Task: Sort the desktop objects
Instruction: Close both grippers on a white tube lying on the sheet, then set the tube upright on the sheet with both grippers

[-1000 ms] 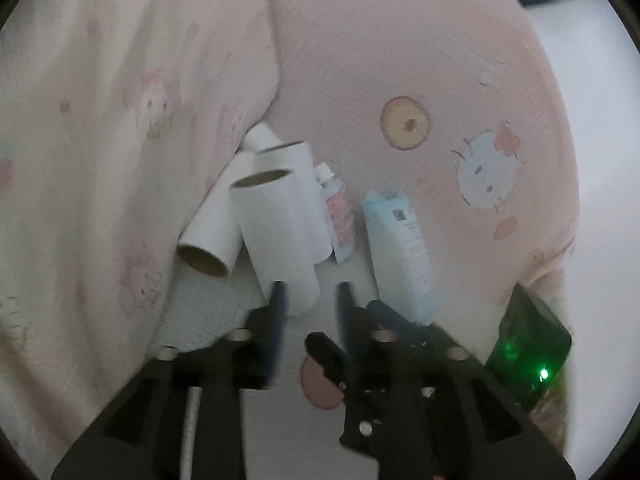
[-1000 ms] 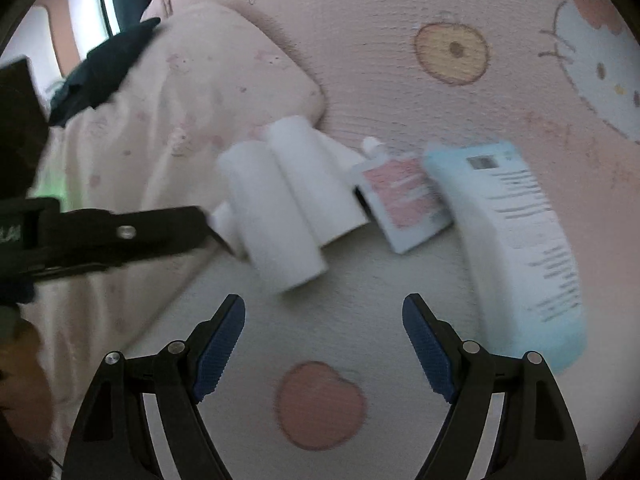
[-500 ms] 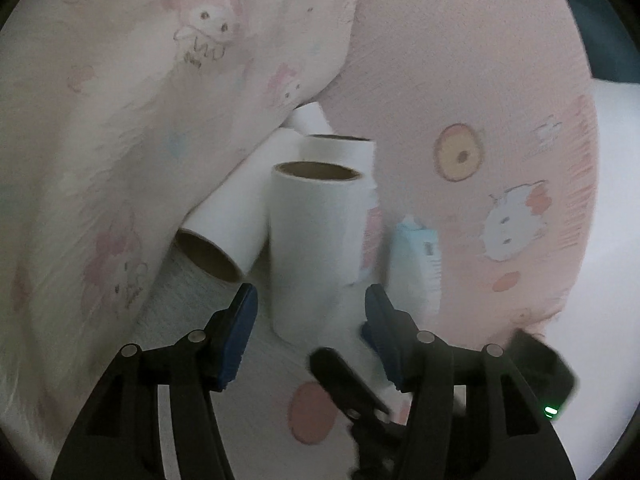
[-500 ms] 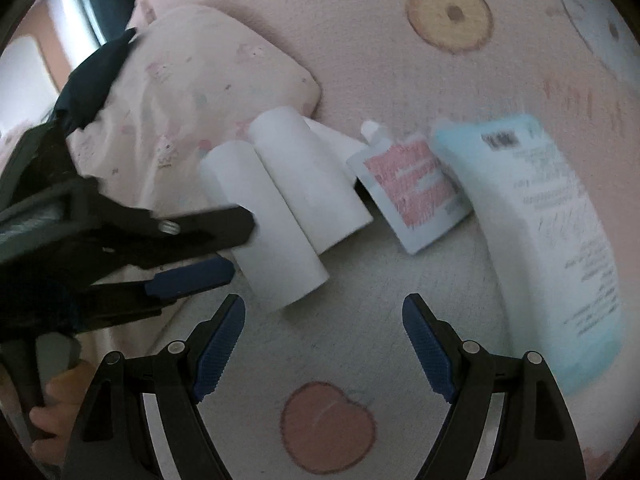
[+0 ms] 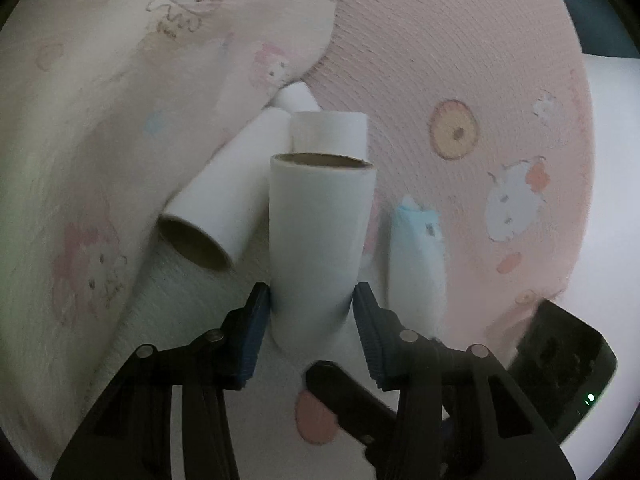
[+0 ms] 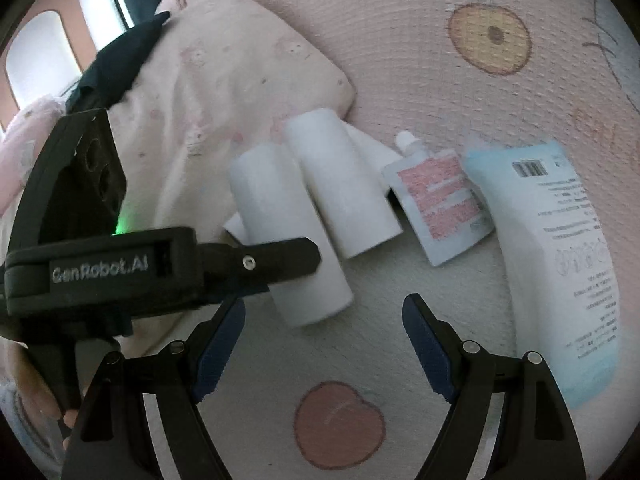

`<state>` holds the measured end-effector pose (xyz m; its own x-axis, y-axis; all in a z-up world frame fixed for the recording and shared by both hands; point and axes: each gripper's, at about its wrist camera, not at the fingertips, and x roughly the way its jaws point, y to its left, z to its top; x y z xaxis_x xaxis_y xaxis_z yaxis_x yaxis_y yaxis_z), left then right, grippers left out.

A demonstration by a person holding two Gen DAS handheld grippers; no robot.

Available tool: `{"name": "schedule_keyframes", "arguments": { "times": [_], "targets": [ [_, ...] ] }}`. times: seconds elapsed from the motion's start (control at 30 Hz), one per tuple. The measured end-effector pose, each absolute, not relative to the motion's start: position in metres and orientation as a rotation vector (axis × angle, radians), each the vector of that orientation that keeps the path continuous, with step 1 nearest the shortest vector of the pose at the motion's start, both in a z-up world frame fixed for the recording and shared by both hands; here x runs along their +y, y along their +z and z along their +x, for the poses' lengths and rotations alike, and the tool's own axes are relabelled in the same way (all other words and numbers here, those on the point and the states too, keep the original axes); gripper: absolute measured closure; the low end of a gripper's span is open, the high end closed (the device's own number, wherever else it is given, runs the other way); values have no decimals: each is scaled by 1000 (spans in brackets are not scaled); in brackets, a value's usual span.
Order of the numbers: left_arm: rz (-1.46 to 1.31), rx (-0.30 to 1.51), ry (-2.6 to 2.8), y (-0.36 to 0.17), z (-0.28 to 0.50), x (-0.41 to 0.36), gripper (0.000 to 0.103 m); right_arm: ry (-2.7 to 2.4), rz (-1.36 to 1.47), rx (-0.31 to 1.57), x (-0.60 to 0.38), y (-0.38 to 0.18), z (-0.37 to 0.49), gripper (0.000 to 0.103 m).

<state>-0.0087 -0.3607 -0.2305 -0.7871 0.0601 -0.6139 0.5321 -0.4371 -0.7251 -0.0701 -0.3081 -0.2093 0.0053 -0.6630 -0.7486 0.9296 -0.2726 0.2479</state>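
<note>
- Since a second ago the left claw has dropped down and forward onto the nearest white paper-wrapped roll with a brown cardboard core; its blue pads, which opened wider half a second back, have just been closing and now sit against both sides of the roll's near end.
- That roll lies lengthwise straight away from the left claw, near end between the pads, far open end pointing to the pink printed pillow. The pads therefore cross the roll's short width, which is the relation the lift depends on.
- In the right wrist view the same roll lies on the pale peach-printed blanket, far and to the left of the right claw, with the left claw's black arm laid across it.
- The right claw hangs wide and empty, touching nothing, well clear of the roll; the left hand is plainly the nearer one.
- Just beside the gripped roll lie a second white roll on its right and another white cardboard-core tube on its left, touching or nearly so; a straight pull back looks safest.
- A small white pouch with a pink label and a large pale-blue printed pack lie farther right.
</note>
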Motion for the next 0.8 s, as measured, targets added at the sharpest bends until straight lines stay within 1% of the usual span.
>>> {"name": "schedule_keyframes", "arguments": {
  "times": [0.1, 0.2, 0.27, 0.37, 0.4, 0.43, 0.6, 0.77, 0.8],
  "targets": [
    [847, 1475, -2329, -228, -8, -353, 56, -1564, 955, 434, -311, -212, -64, 23],
    [874, 1439, -2354, -226, -4, -345, 56, -1549, 951, 440, -309, -213, -59, 23],
    [889, 1406, -2363, -224, -3, -340, 56, -1540, 949, 432, -307, -212, -58, 26],
    [906, 1383, -2355, -225, 1, -335, 57, -1485, 977, 410, -306, -213, -56, 40],
    [899, 1385, -2352, -225, 3, -334, 57, -1480, 990, 406, -305, -214, -54, 50],
    [899, 1397, -2350, -226, 6, -333, 57, -1502, 997, 407, -304, -214, -53, 55],
    [903, 1440, -2368, -224, 22, -323, 57, -1496, 1054, 309, -289, -214, -54, 62],
    [970, 1371, -2428, -213, 28, -295, 56, -1509, 1052, 286, -274, -206, -45, 62],
    [975, 1356, -2438, -212, 31, -290, 56, -1523, 1052, 281, -258, -207, -41, 62]
  ]
}}
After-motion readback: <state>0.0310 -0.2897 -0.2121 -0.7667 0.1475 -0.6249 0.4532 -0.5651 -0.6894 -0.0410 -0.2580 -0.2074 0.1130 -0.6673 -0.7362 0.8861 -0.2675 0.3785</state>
